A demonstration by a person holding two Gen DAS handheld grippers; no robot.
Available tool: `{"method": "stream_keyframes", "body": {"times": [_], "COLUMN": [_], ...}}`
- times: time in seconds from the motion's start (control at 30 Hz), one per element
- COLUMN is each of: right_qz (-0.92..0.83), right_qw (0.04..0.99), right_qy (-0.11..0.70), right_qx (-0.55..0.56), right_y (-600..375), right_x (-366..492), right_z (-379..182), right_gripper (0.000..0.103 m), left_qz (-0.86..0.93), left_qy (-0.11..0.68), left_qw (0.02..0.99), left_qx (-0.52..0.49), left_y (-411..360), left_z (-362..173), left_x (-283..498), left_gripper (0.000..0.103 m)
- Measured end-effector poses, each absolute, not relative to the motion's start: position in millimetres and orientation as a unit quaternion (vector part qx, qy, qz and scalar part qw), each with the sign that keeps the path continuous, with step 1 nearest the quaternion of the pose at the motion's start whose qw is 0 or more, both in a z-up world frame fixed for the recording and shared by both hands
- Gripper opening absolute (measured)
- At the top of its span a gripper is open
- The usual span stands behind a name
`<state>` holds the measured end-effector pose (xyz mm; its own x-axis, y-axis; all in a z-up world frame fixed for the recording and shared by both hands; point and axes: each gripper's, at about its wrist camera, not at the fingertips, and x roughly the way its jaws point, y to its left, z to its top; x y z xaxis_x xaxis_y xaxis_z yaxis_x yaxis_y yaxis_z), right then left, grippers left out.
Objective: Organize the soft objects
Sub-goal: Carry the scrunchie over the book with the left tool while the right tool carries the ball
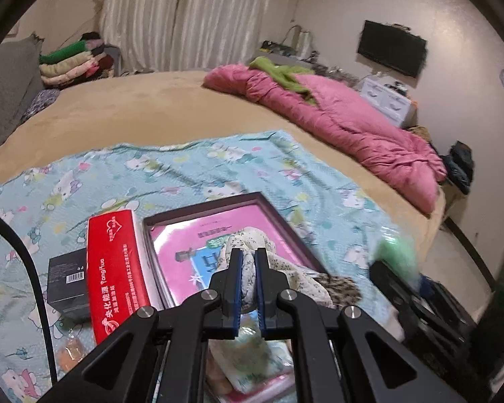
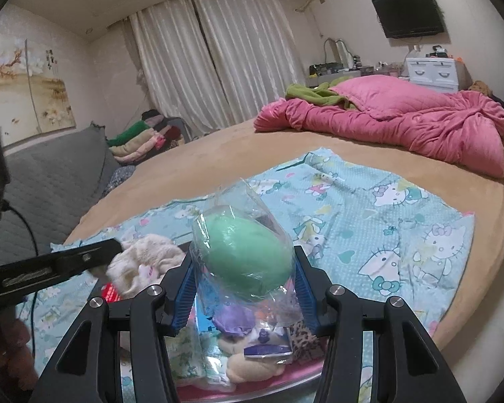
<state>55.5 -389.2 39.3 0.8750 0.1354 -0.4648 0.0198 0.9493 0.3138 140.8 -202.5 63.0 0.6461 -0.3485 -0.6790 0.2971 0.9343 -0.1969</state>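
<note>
My left gripper [image 1: 247,256] is shut on a cream speckled cloth [image 1: 252,240], which hangs over a dark-framed tray with a pink liner [image 1: 171,238]. In the right wrist view, my right gripper [image 2: 245,268] is shut on a green egg-shaped soft thing [image 2: 242,255] wrapped in clear plastic. Its blue pads [image 2: 184,288] press the wrap from both sides. Below it lie a purple item [image 2: 233,324], a beige plush [image 2: 248,366] and a leopard-print cloth [image 2: 302,336]. The left gripper [image 2: 116,247] shows at the left of that view, holding the cream cloth [image 2: 144,262].
A red tissue pack [image 1: 117,275] and a black box [image 1: 67,278] lie left of the tray on a cartoon-cat sheet [image 1: 151,168]. It covers a tan bed [image 1: 151,100]. A pink quilt [image 1: 352,127] is heaped at the far right. A black cable [image 1: 33,268] runs at the left.
</note>
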Motion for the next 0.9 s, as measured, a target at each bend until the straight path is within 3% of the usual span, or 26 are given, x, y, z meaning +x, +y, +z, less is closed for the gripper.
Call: {"method": "stream_keyframes", "body": {"times": [0.4, 0.9], "right_qz": [0.06, 0.1], "right_qw": [0.947, 0.931], "right_qy": [0.289, 0.345], "right_qx": [0.126, 0.07], "right_y": [-368, -334], "right_x": [72, 98], "right_z": [18, -17], "right_gripper": [0.054, 0.054], "left_qz": [-0.137, -0.134], "left_qy": [0.432, 0.445], "left_qw": [0.891, 0.885], "left_qx": [-0.023, -0.006], "left_y": [-196, -191], "left_z": [3, -19], "left_x": [174, 172], "left_gripper": [0.007, 0.008]}}
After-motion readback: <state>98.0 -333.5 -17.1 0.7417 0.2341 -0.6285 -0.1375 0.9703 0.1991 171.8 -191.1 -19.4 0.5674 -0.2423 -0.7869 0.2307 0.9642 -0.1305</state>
